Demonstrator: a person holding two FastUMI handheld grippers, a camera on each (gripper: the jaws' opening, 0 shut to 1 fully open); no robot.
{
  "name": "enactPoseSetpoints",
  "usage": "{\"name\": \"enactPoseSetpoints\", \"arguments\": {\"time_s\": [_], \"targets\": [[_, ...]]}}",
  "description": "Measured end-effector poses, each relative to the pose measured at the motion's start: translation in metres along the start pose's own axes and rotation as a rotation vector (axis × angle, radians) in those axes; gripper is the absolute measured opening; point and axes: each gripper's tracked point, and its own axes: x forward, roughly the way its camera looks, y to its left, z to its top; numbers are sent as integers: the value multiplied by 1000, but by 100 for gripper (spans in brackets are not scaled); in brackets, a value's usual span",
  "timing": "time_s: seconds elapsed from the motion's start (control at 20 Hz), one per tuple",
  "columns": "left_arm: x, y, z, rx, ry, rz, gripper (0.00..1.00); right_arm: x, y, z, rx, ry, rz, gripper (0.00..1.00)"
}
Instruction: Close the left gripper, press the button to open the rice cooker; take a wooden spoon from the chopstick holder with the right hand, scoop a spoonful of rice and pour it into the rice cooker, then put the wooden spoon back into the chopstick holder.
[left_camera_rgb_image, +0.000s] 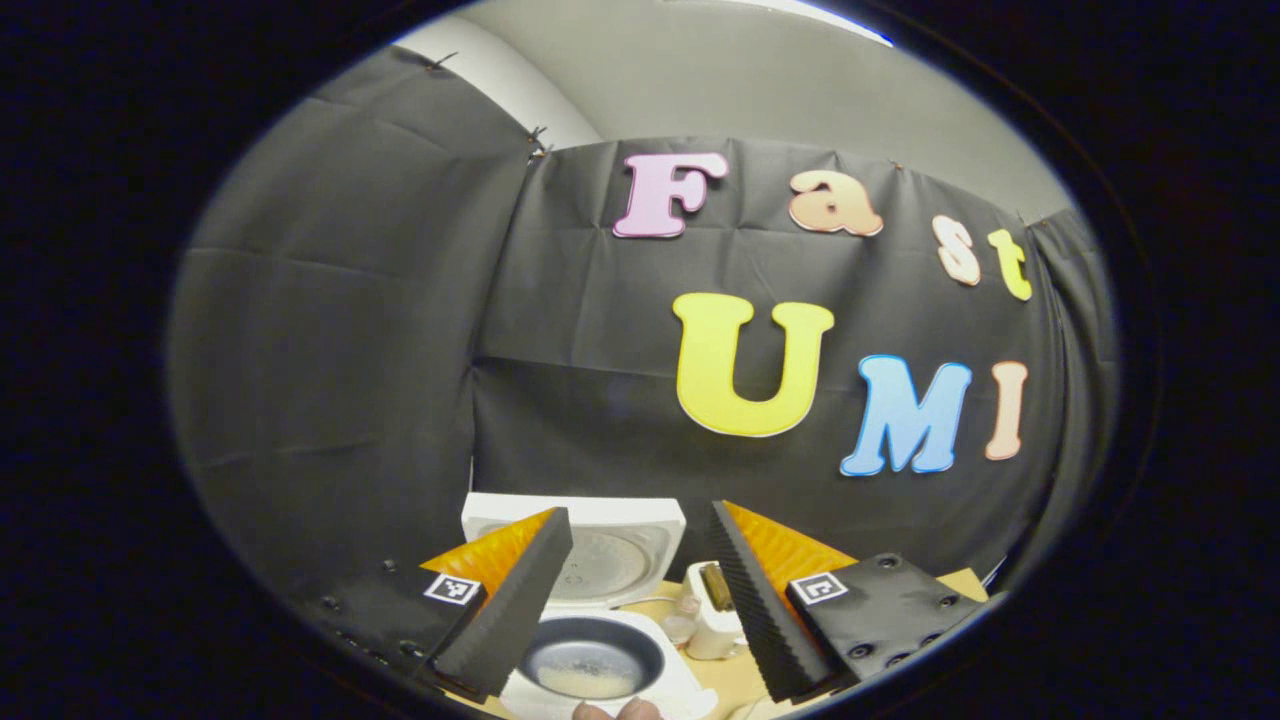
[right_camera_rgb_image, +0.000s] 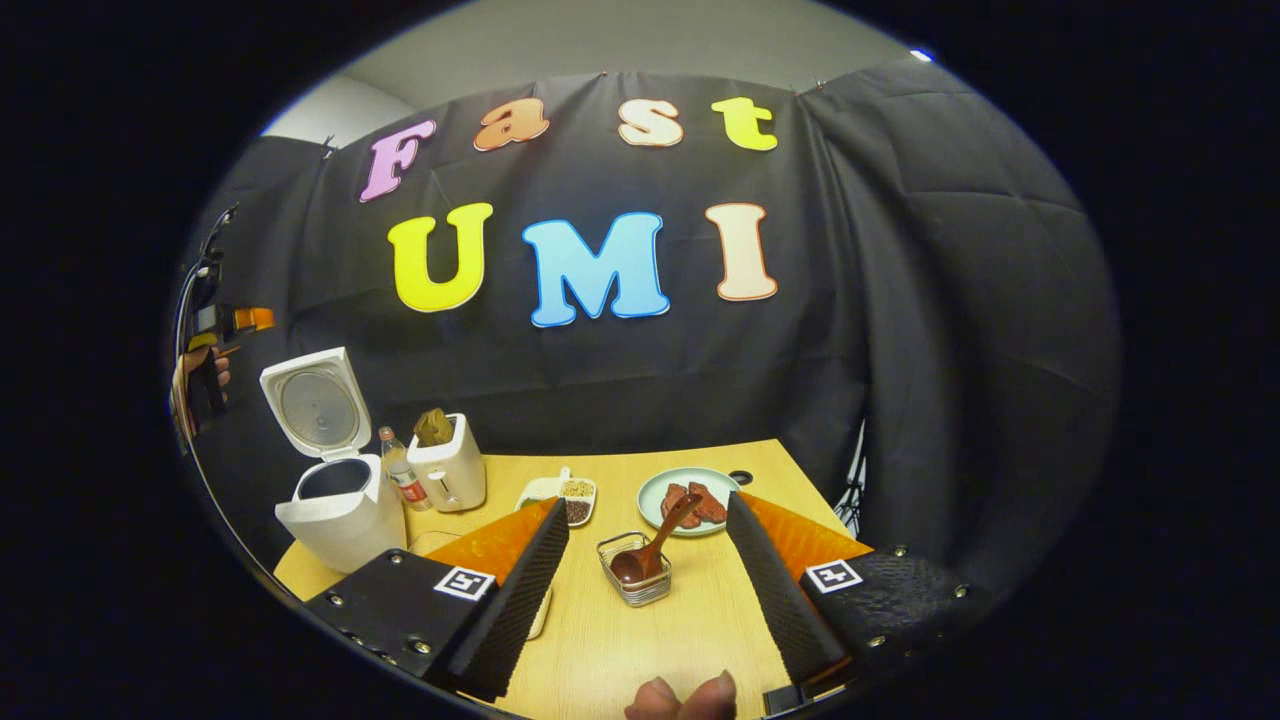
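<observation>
Both views are dim but sharp, bowed hard at the edges; beyond the jaws, the wooden table (right_camera_rgb_image: 690, 610) catches warm light.

Left gripper (left_camera_rgb_image: 640, 590) fingers spread, empty; right gripper (right_camera_rgb_image: 650, 590) fingers spread, empty, both raised.

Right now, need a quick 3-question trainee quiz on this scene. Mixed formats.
1. True or false: the rice cooker lid stands open.
2. Where is the wooden spoon? A) held in the right tongs B) resting in the chopstick holder C) lying on the plate
3. Fill in: both sets of tongs, left and right, have their jaws ____.

Key:
1. True. The lid is tipped up and the inner pot shows, with some rice at its bottom.
2. B. Its bowl sits in the holder, with the handle leaning toward the plate.
3. Open, with nothing held.
</observation>
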Motion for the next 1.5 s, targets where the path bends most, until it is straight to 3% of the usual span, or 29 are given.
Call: {"name": "enactPoseSetpoints", "arguments": {"time_s": [0.2,0.35,0.4,0.6,0.65,0.75,0.8,0.85,0.9,1.1,1.25,1.5], "targets": [[87,32,-10,46,26,62,96,-16,18,10,-21,-24,-25,98],[146,54,-30,1,114,128,99,-20,28,2,-90,-2,-31,97],[159,57,-40,-8,143,137,93,-21,33,3,-89,3,-25,97],[183,67,-76,71,232,197,93,-25,38,-3,-96,33,-6,97],[190,67,-72,70,197,191,95,-26,35,-2,-102,29,-7,96],[186,63,-73,51,213,196,100,-29,32,-7,-93,43,-3,95],[185,62,-76,43,221,195,94,-31,34,-13,-78,57,8,95],[182,62,-77,45,214,192,100,-33,36,-17,-61,69,20,92],[170,60,-78,48,208,187,94,-34,37,-18,-50,72,27,96],[110,40,-97,58,218,165,94,-38,35,-31,-69,88,44,95],[65,27,-123,48,248,152,95,-45,40,-39,-51,112,74,95],[9,17,-219,66,387,147,96,-55,38,-60,-46,158,105,96]]}}
